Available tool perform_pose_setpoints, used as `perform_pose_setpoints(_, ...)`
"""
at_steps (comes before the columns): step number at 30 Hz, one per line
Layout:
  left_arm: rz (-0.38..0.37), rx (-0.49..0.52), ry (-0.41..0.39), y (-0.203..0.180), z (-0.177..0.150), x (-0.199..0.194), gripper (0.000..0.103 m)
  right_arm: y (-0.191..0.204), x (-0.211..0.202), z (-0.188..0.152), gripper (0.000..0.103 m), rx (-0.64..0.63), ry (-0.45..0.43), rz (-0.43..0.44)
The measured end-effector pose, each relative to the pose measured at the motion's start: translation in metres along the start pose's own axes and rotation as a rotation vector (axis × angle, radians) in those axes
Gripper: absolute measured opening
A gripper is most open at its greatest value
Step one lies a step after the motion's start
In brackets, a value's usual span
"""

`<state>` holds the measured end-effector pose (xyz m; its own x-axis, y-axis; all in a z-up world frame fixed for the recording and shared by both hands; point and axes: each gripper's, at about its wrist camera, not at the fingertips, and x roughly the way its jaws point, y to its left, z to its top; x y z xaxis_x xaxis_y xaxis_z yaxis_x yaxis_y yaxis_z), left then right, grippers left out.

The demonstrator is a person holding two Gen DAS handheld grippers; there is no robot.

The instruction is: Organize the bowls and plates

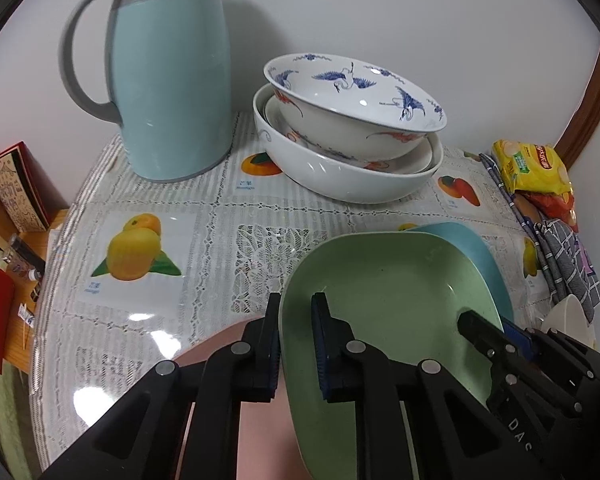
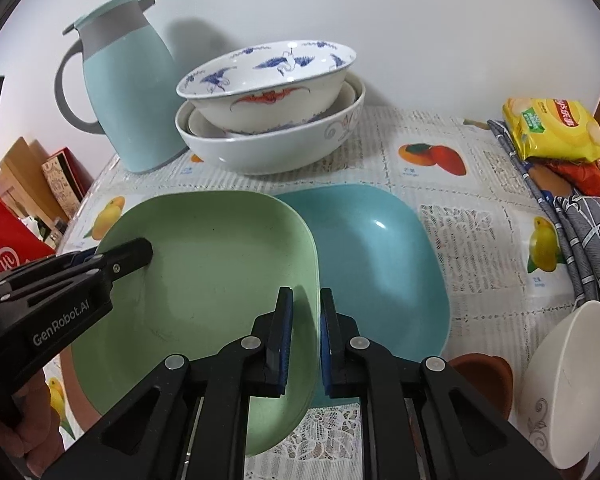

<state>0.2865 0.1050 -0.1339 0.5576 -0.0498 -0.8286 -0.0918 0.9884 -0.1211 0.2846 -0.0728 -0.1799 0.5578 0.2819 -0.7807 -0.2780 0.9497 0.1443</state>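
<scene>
A: Where does the green plate [image 2: 220, 272] sit?

B: Near the front of the tabletop [image 2: 452, 216], its right side lapping over the blue plate [image 2: 380, 264] beside it. In the left wrist view it [image 1: 384, 300] looks tilted, its left rim raised above a pink plate [image 1: 256, 432] that shows underneath.

A: And the two grippers?

B: Both have it. The left gripper [image 1: 296, 344] has its fingers closed on the green plate's left rim, one finger [image 1: 272, 340] outside and one [image 1: 324, 344] inside. The right gripper [image 2: 306, 332] pinches the right rim in the same way, with its right finger [image 2: 330, 340] standing over the blue plate.

A: Can each be seen from the other side?

B: Yes. The left gripper [image 2: 116, 258] reaches in from the left edge of the right wrist view (a hand [image 2: 20, 432] shows below it), and the right gripper [image 1: 488, 334] shows at the far rim in the left wrist view.

A: What stands behind?

B: A stack of bowls against the wall: a crane-patterned bowl [image 2: 268, 80] on top, nested in a wide white bowl [image 2: 272, 148], with another rim between them. Left of the stack is a pale blue jug [image 2: 124, 100] with a grey handle.

A: And at the right?

B: A yellow snack packet [image 2: 552, 128] on a checked grey cloth [image 2: 592, 236]. Nearer the front, a white bowl [image 2: 572, 384] lies tipped on its side, a brown dish [image 2: 484, 380] just beside it.
</scene>
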Motion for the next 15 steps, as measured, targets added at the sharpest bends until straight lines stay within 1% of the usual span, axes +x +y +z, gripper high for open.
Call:
perform_pose_setpoints(7,0.02,-0.014,-0.031,0.011,-0.001,-0.03,0.014,0.012,-0.024,0.002,0.009,-0.017,-0.045,0.021)
perform_pose_setpoints(15,0.074,-0.047,-0.058,0.033,-0.011,-0.067,0.014,0.038,-0.049,-0.003,0.009,-0.044,-0.079,0.072)
